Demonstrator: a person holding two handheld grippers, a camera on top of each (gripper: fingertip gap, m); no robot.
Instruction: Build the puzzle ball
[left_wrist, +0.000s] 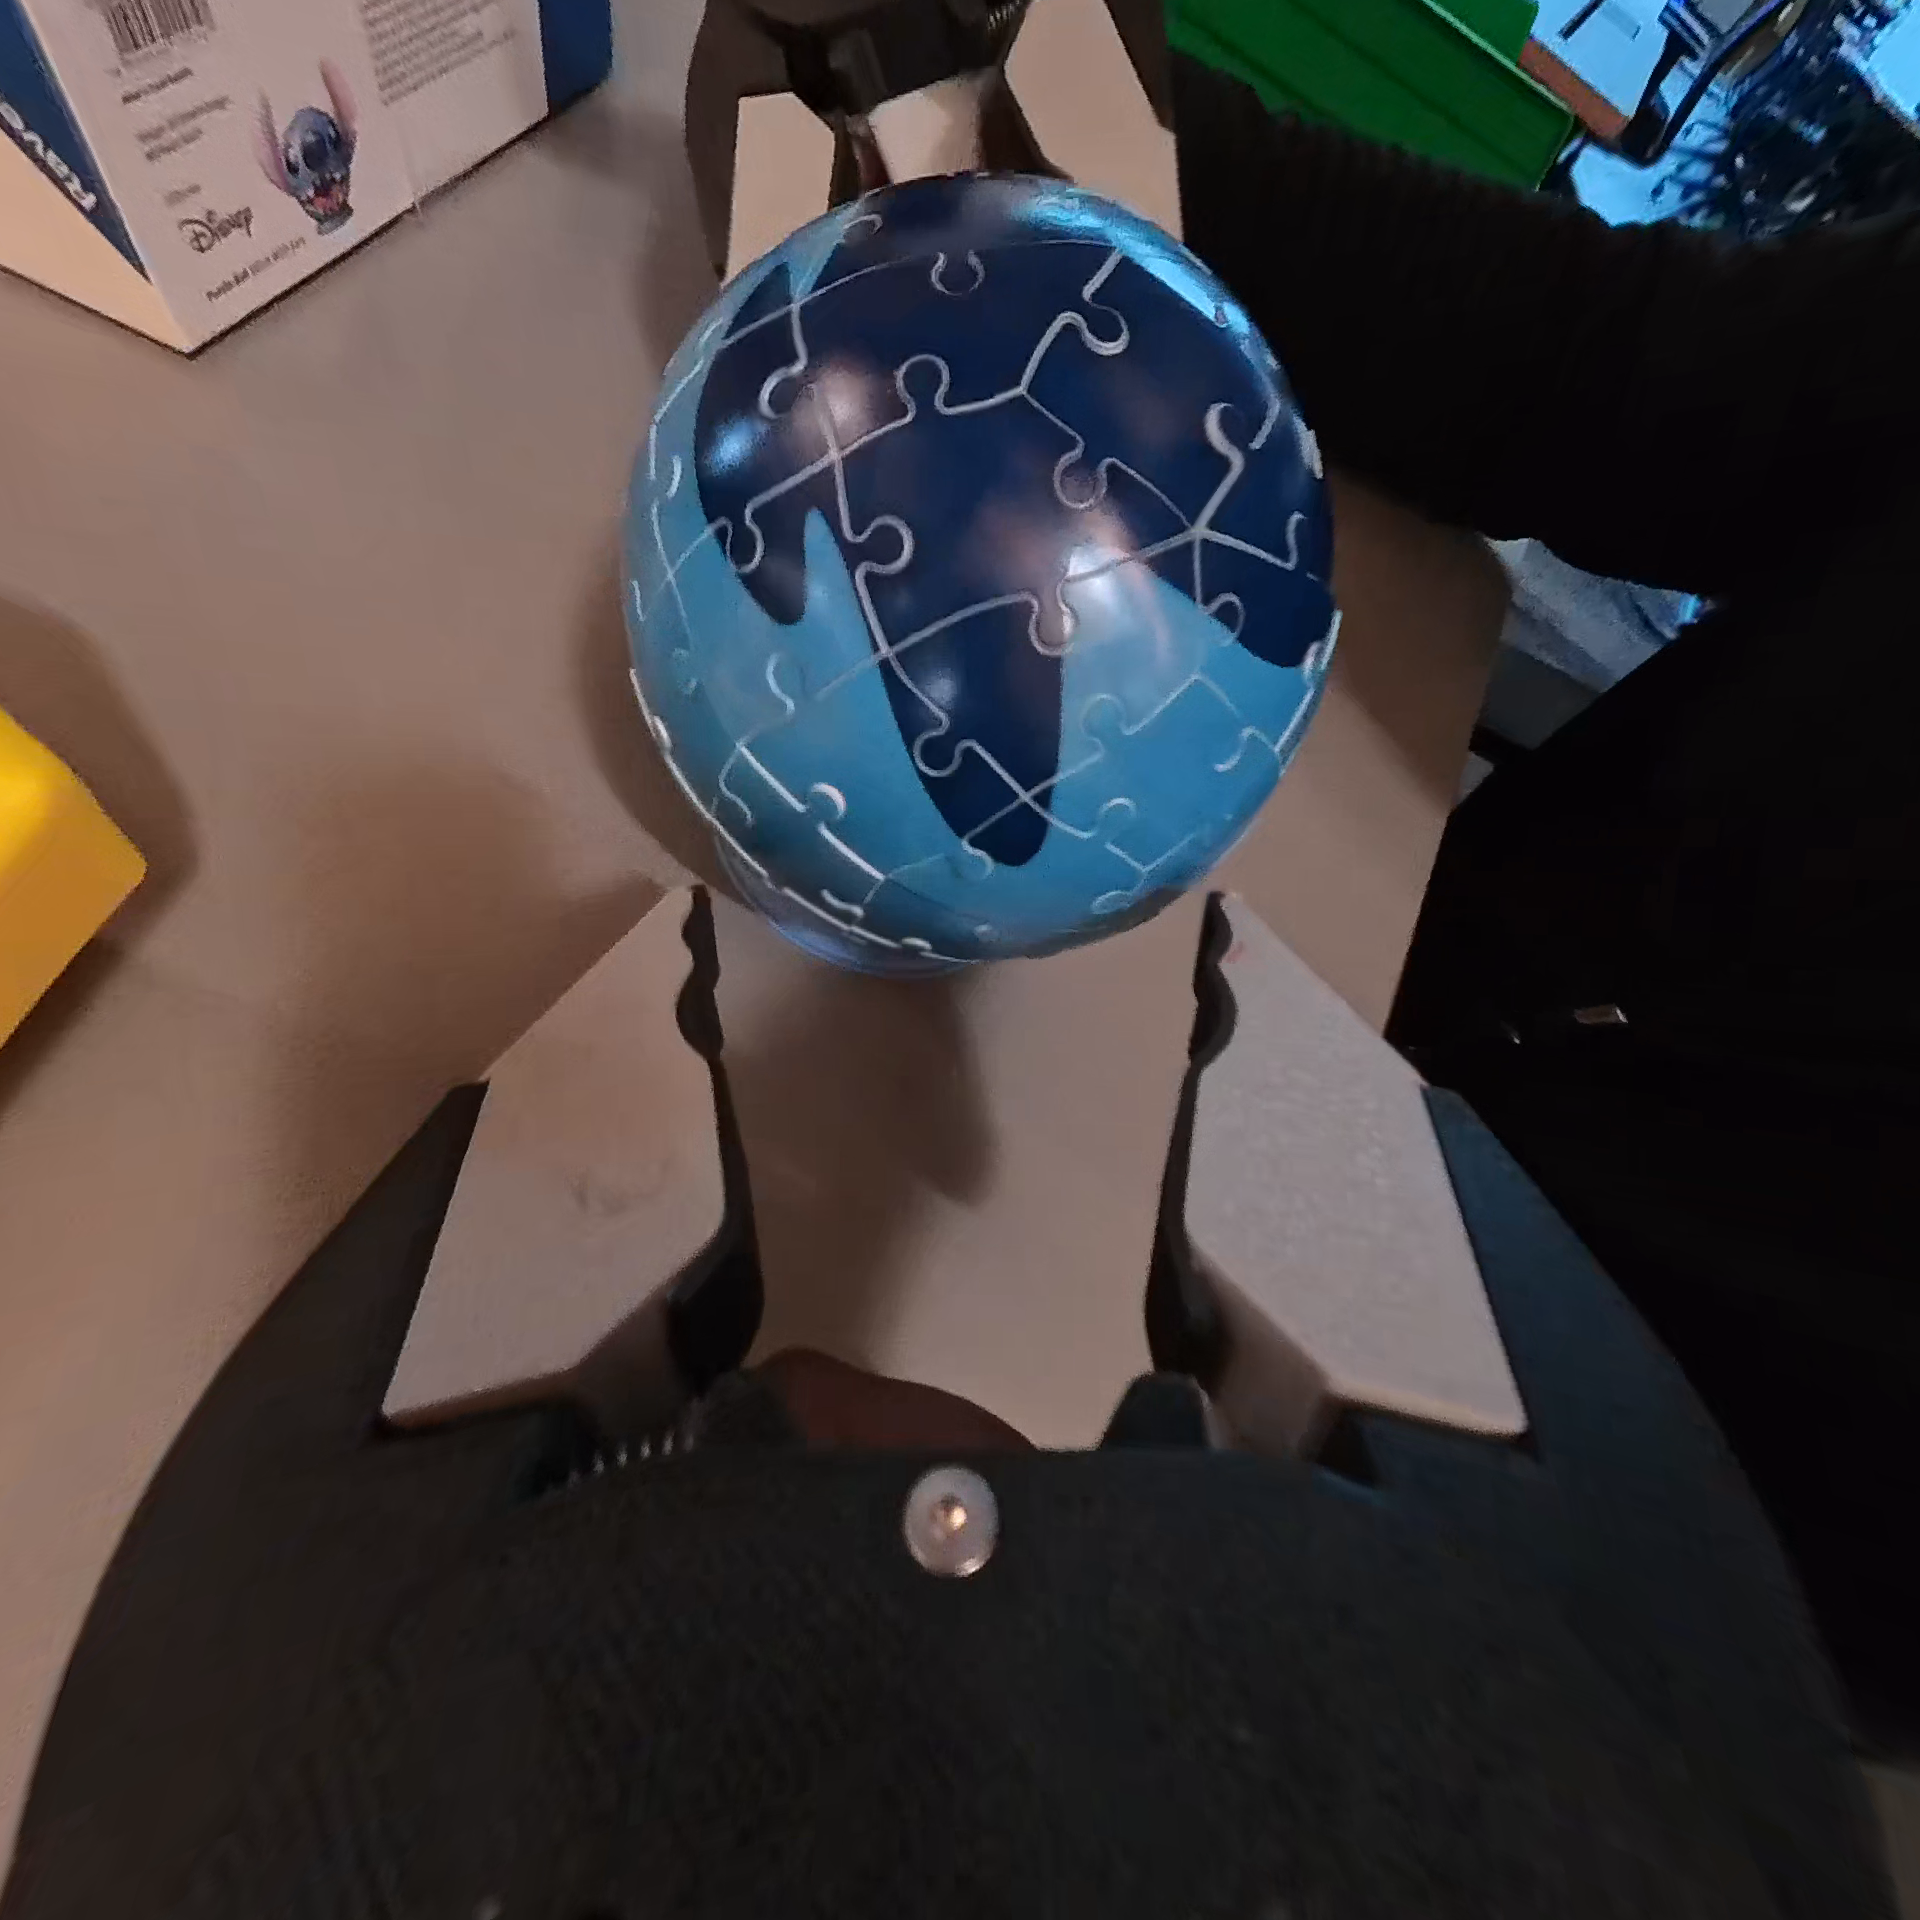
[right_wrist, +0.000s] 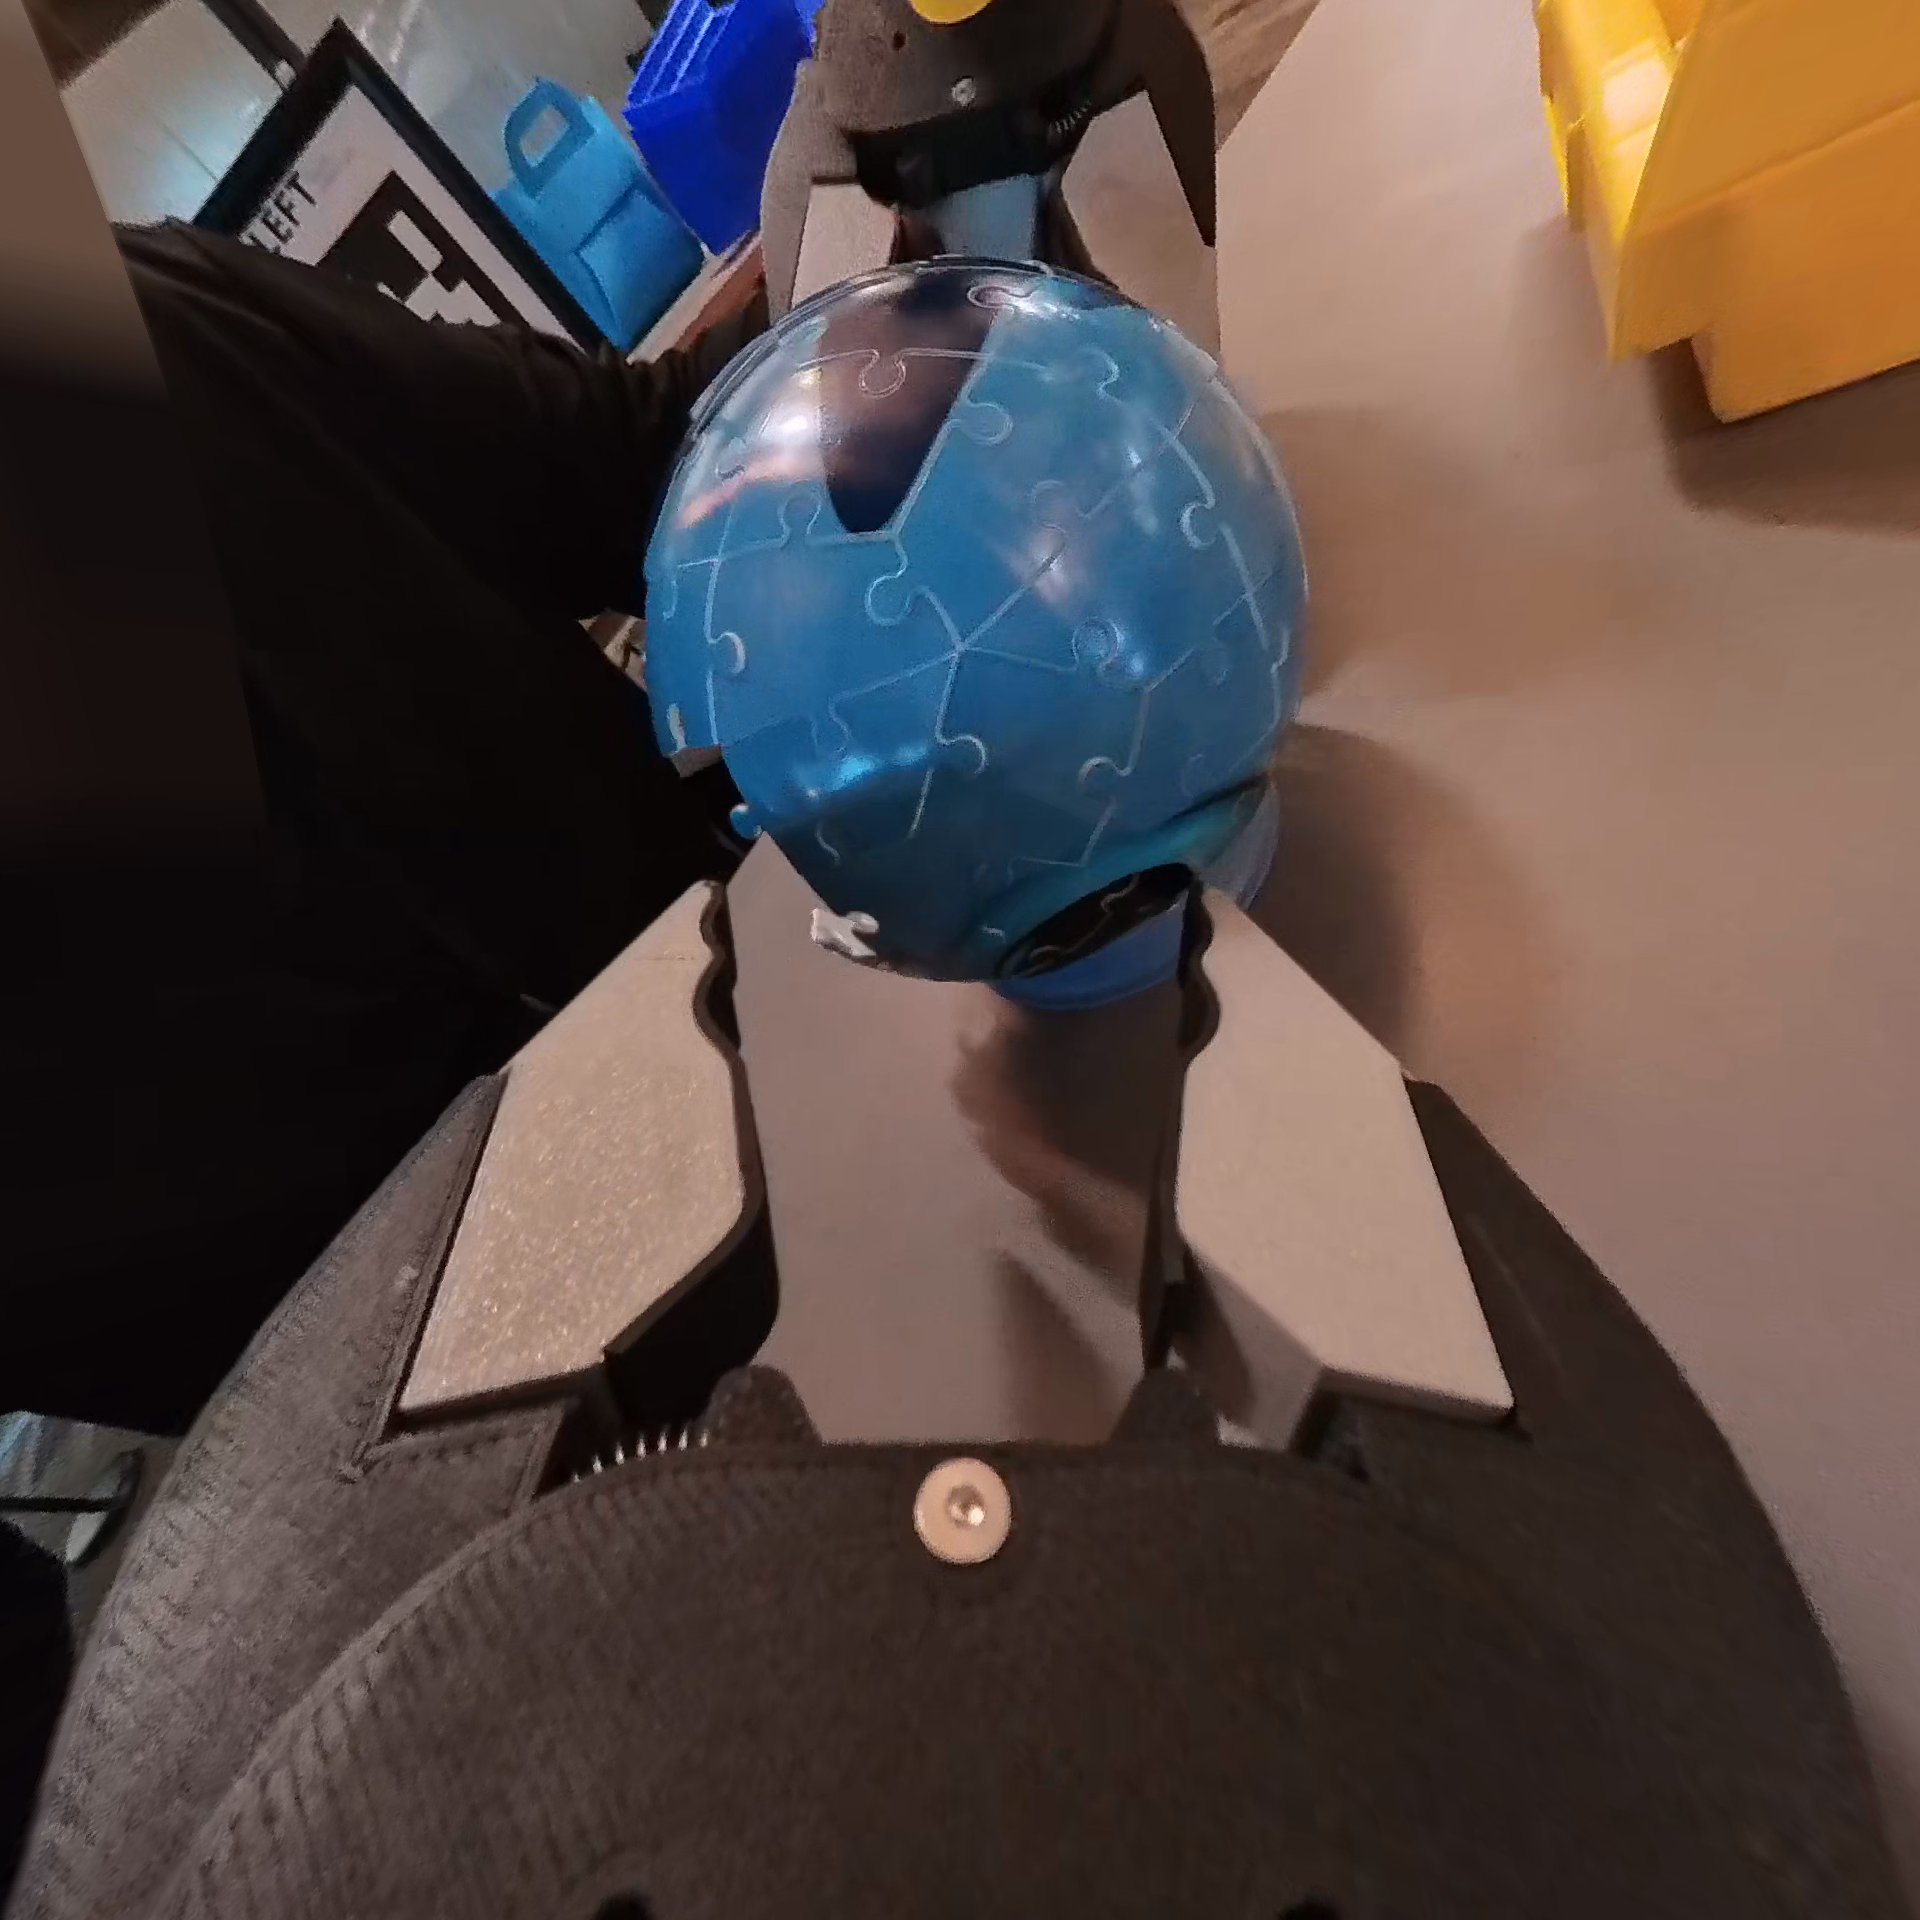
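The puzzle ball (left_wrist: 977, 571), light blue with a dark blue patch, hangs above the table between my two grippers, which face each other. My left gripper (left_wrist: 953, 920) has its fingertips against both sides of the ball's near end. In the right wrist view the ball (right_wrist: 966, 623) shows a dark gap (right_wrist: 883, 447) where pieces are absent, and a blue base (right_wrist: 1101, 966) at its lower end. My right gripper (right_wrist: 956, 925) has its jaws apart. Its right fingertip (right_wrist: 1195, 935) touches the base and its left one stands clear. The left gripper also shows beyond the ball (right_wrist: 977, 197).
The puzzle's box (left_wrist: 260, 156) stands at the far left on the beige table (left_wrist: 312, 623). Yellow bins (left_wrist: 52, 852) (right_wrist: 1766, 208) sit at the table's side. A green bin (left_wrist: 1351, 83) and blue bins (right_wrist: 707, 94) are farther off. A person's black sleeve (left_wrist: 1558, 364) is beside the ball. The gap from one gripper's tips to the other's is roughly 10 centimeters.
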